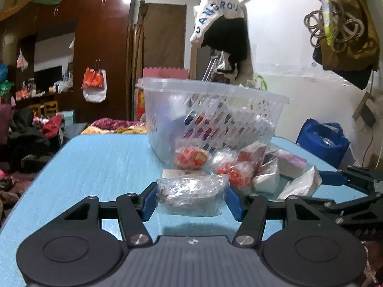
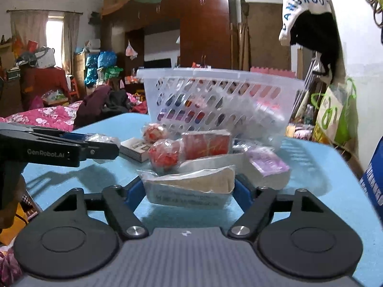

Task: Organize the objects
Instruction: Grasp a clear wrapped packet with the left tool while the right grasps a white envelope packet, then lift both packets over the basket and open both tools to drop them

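Note:
My left gripper (image 1: pixel 191 201) is shut on a clear plastic packet (image 1: pixel 191 192) with dark contents, its blue pads pressing both ends just above the blue table (image 1: pixel 95 167). My right gripper (image 2: pixel 189 191) is shut on a flat clear packet (image 2: pixel 191 186) holding beige and white sheets; in the left wrist view that packet (image 1: pixel 301 184) sticks out of the right gripper (image 1: pixel 322 178). Ahead stands a clear slotted basket (image 1: pixel 239 93), (image 2: pixel 215 71) with several items inside. Before it lie red wrapped bundles (image 2: pixel 165 153), a red box (image 2: pixel 205 143) and a pink box (image 2: pixel 265 162).
A small printed card box (image 2: pixel 136 148) lies left of the pile, close to my left gripper (image 2: pixel 105 147). A blue bag (image 1: pixel 323 141) stands past the table's right edge. Bedding and clothes crowd the room to the left, and clothes hang on the wall above.

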{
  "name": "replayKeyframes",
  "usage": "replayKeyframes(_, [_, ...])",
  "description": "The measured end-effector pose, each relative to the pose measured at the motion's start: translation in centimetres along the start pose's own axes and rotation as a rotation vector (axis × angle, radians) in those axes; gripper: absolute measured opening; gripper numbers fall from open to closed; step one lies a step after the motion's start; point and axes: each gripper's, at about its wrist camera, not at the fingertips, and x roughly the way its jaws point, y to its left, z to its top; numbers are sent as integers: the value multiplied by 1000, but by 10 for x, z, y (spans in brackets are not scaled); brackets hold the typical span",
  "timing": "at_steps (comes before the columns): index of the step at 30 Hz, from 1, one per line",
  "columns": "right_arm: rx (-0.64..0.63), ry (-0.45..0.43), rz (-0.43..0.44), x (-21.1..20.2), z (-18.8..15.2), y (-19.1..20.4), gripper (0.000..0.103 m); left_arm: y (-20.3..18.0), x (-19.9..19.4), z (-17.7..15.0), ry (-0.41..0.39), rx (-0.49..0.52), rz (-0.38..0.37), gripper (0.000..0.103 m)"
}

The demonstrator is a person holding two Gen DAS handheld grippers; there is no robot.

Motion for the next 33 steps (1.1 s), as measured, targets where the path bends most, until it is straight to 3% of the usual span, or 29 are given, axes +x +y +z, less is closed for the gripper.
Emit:
replayKeyframes(6, [15,-88,21,-21,24,-20,78,1,-5,17,-42,-30,-28,63])
replayKeyframes(10, [4,-180,53,-23,79,-37,79,3,-5,70,-110,-44,-63,63])
replayKeyframes(12, [2,-207,67,-10,112,-45,79,2,6,107,-130,-41,-68,63])
replayKeyframes(14, [-41,-210,25,13,142,-50,79,1,29,141,-105,-48,-63,63])
replayKeyframes(18, [-68,-123,14,76,178,-66,80,12,89,186,-23,-129,-53,63])
replayKeyframes(22, [-93,-76,-15,113,181,-70,86,18,139,191,91,-167,-70,66])
replayKeyframes(23, [-93,-56,-16,119,181,-70,93,18,149,191,111,-156,-52,72])
replayKeyframes(26, [-99,-47,-50,115,173,-69,103,21,157,185,143,-153,7,73])
replayKeyframes(28, [-90,-52,-29,102,168,-71,103,22,148,182,142,-158,-40,73])
replayKeyframes(31, [-28,-100,-6,67,152,-76,103,16,109,171,74,-120,-58,75])
replayKeyframes(33, [-34,-109,33,42,131,-77,103,9,76,155,16,-66,-56,87])
